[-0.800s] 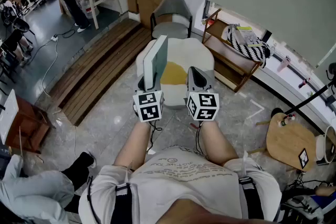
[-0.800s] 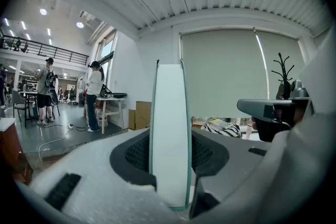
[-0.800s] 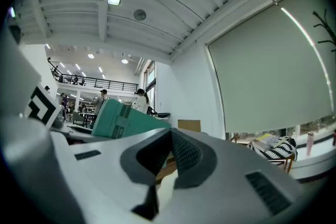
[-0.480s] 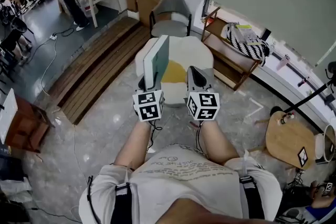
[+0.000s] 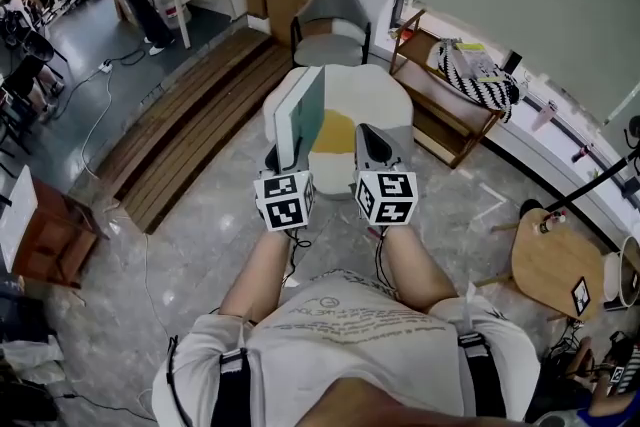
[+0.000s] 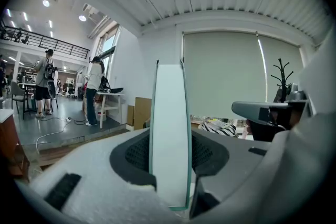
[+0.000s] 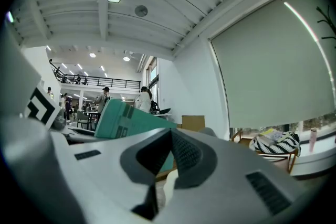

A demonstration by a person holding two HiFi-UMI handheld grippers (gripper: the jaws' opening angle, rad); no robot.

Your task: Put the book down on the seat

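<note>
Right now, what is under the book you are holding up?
The white seat with its yellow patch lies below the book, held in the left gripper. The book hides the seat's left part.

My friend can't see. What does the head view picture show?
Seen from above, the person's left gripper holds a pale green book upright at the edge of a white seat. The right gripper is beside it, holding nothing. A grey chair stands beyond the seat.
</note>
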